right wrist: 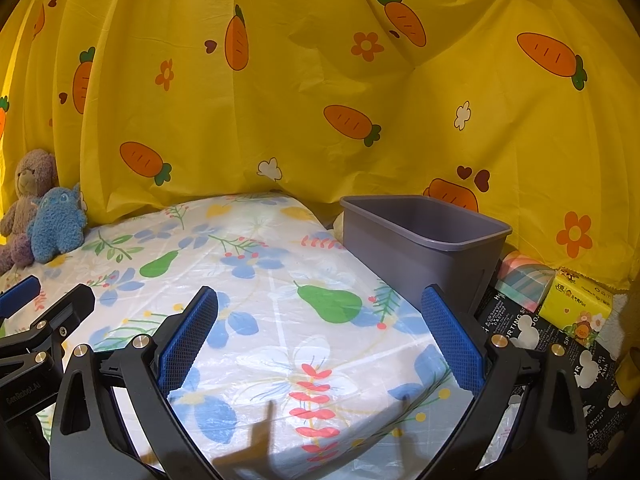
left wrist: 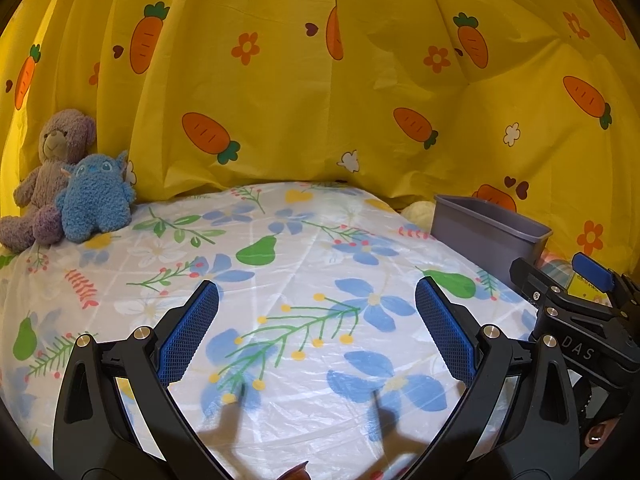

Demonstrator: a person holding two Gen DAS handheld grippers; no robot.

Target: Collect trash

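Note:
A grey plastic bin [right wrist: 424,240] stands at the right edge of the flower-print table cover [right wrist: 260,280], and its inside looks empty from here. In the left wrist view the same bin [left wrist: 488,232] shows at the far right. My left gripper [left wrist: 316,300] hovers open over the cover with nothing between its blue pads. My right gripper [right wrist: 320,304] is open too, its right finger [right wrist: 452,340] just in front of the bin's near wall. No loose trash is visible on the cover. The right gripper [left wrist: 576,292] shows beside the left one.
A purple teddy bear [left wrist: 44,176] and a blue plush toy [left wrist: 94,196] sit at the far left. A yellow carrot-print curtain [left wrist: 320,80] hangs behind. Right of the bin lie a yellow tissue pack [right wrist: 580,308], a pastel pack [right wrist: 524,280] and a black printed cloth [right wrist: 532,332].

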